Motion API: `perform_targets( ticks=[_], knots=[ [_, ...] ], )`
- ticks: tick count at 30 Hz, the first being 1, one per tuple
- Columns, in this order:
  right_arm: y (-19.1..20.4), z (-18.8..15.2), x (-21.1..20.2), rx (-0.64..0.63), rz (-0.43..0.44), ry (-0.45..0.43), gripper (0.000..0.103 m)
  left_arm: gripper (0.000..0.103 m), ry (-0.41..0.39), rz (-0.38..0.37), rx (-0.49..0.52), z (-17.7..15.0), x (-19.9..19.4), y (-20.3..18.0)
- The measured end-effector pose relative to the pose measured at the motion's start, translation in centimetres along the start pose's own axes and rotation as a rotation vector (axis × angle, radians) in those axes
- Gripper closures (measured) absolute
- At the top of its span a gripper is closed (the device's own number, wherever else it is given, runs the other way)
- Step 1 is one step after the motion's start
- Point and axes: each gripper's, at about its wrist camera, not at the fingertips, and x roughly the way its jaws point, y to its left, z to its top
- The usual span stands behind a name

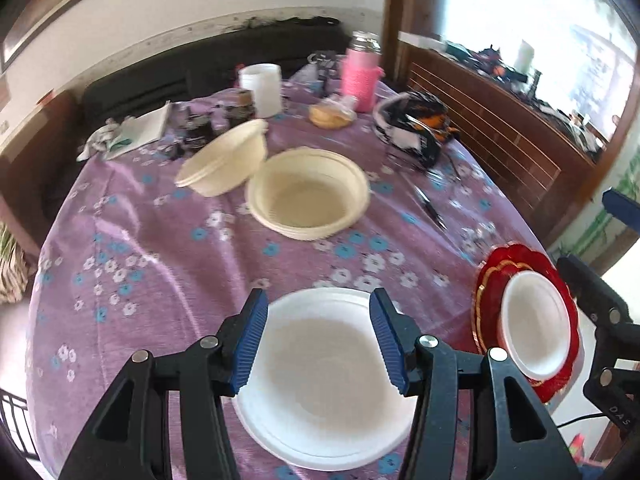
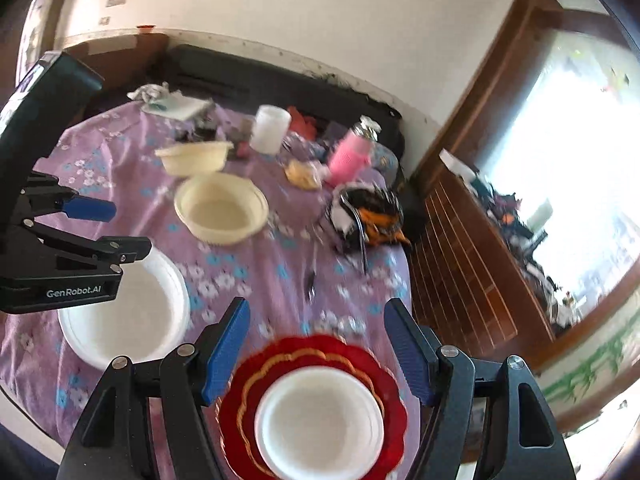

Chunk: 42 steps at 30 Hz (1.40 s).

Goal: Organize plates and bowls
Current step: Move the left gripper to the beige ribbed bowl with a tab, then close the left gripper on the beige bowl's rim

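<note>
A white bowl (image 1: 324,384) sits on the purple tablecloth near the front edge; my left gripper (image 1: 319,344) hovers open over it, empty. The bowl also shows in the right wrist view (image 2: 132,316) under the left gripper (image 2: 108,232). A red scalloped plate (image 2: 316,354) with a small white bowl (image 2: 320,420) on it lies at the front right; my right gripper (image 2: 318,354) is open above it. The plate (image 1: 520,258) and small bowl (image 1: 536,324) show at the right of the left wrist view. Two cream bowls sit mid-table, one upright (image 1: 308,192), one tilted against it (image 1: 224,158).
At the back of the table (image 1: 160,248) stand a white cup (image 1: 260,88), a pink bottle (image 1: 360,76), dark jars (image 1: 200,128), a paper (image 1: 140,128), bread in a bag (image 1: 332,114), and a dark patterned cloth on a wire rack (image 1: 416,128). A pen (image 1: 430,208) lies at the right.
</note>
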Motion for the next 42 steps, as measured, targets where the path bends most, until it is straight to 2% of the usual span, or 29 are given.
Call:
perform_targets(
  ticks=[6,12,14,15,16,18,20,25,27,31,35,38,41,42],
  knots=[
    [1.6,2.5,-0.1,-0.042,0.016,-0.063,0.029,0.048,-0.004,0.029,-0.044,0.0,-0.1,2.1],
    [2.6,3.8,0.2,-0.061,0.05,-0.083,0.029,0.047,0.012,0.034,-0.07,0.1,0.5,3.3],
    [2.0,4.2,0.9,-0.021,0.145,-0.052,0.029,0.046,0.032,0.021,-0.088,0.4,1.1,3.9],
    [1.2,4.5,1.6,0.035,0.227,-0.018,0.029,0.046,0.044,0.017,-0.097,0.6,1.4,4.3],
    [-0.2,4.6,2.9,0.133,0.35,0.043,0.029,0.045,0.054,0.014,-0.1,0.8,1.8,4.5],
    [-1.9,4.8,5.0,0.254,0.48,0.123,0.029,0.044,0.069,0.002,-0.113,1.5,2.4,5.2],
    [-3.4,4.8,7.1,0.33,0.533,0.166,0.029,0.043,0.093,-0.021,-0.137,2.0,3.3,6.0],
    [-5.9,5.3,11.3,0.502,0.595,0.246,0.03,0.044,0.161,-0.066,-0.197,4.1,6.4,8.3],
    [-6.1,6.0,12.6,0.515,0.592,0.255,0.038,0.044,0.179,-0.079,-0.223,4.8,7.3,8.9],
    [-6.0,7.2,16.1,0.573,0.627,0.301,0.042,0.044,0.211,-0.138,-0.308,6.2,9.7,9.7],
    [-5.5,7.7,19.3,0.592,0.586,0.34,0.044,0.044,0.255,-0.133,-0.398,6.9,12.6,10.0],
    [-5.4,7.5,20.1,0.617,0.58,0.353,0.044,0.044,0.289,-0.142,-0.476,7.1,14.7,10.3],
    [-5.4,7.3,20.5,0.604,0.572,0.356,0.044,0.044,0.32,-0.122,-0.493,7.4,16.7,9.7],
    [-5.4,7.2,20.6,0.605,0.575,0.359,0.044,0.056,0.335,-0.125,-0.483,7.5,17.4,9.3]
  ],
)
